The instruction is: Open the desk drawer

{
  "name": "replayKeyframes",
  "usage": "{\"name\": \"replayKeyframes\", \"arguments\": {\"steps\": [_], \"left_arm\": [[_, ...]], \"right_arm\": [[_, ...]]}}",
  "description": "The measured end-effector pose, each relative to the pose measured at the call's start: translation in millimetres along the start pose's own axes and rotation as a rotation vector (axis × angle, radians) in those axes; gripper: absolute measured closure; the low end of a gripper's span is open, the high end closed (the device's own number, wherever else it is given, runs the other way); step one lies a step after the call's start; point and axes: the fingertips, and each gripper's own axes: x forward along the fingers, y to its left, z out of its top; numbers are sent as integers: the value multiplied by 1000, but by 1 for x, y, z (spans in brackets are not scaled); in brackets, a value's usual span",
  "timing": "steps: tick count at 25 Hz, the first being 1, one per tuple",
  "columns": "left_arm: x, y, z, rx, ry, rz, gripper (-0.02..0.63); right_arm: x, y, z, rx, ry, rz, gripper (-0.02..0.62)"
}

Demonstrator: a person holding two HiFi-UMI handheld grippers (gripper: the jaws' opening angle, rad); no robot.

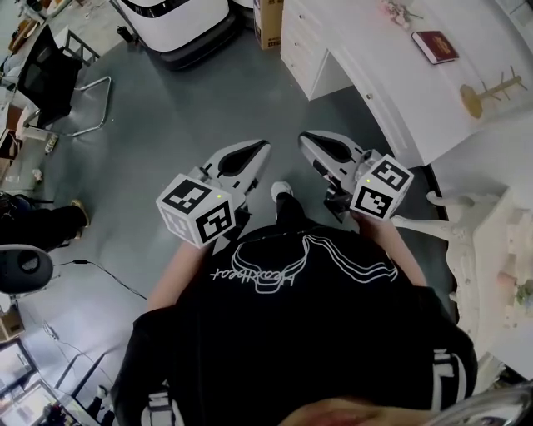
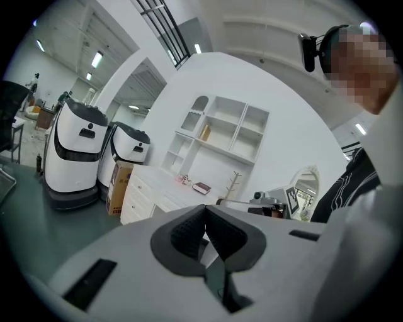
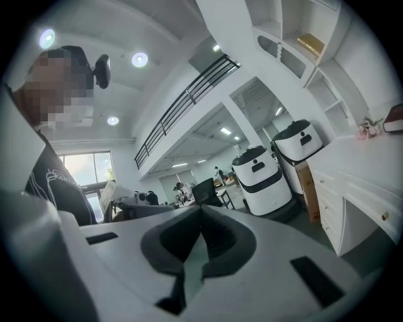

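Observation:
The white desk (image 1: 366, 42) stands at the upper right of the head view, with a stack of drawers (image 1: 301, 46) at its left end and a small knob (image 1: 369, 97) on its front rail. Both grippers hang in front of my chest over the grey floor, well short of the desk. My left gripper (image 1: 265, 144) is shut with nothing between its jaws, as the left gripper view (image 2: 204, 209) confirms. Beside it my right gripper (image 1: 305, 136) is also shut and empty (image 3: 201, 209). In the right gripper view the desk front (image 3: 352, 188) lies to the right.
Two white robots (image 1: 179, 25) and a cardboard box (image 1: 268, 21) stand past the desk's left end. A black chair (image 1: 50, 79) is at far left. A red book (image 1: 435, 47) and a wooden stand (image 1: 487, 93) sit on the desk. A white ornate stool (image 1: 470, 229) is at right.

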Motion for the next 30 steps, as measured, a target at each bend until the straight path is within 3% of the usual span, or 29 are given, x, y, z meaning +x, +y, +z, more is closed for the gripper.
{"name": "replayKeyframes", "arguments": {"steps": [13,23,30], "left_arm": [[135,109,44,-106,64,-18,601],[163,150,78,-38,55,-32,601],[175,198,83,-98,43,-72,601]], "right_arm": [[63,-157,44,93,30,-12,589],[109,-196,71,55,62,26,591],[145,-226,64,86,94,-22,590]]}}
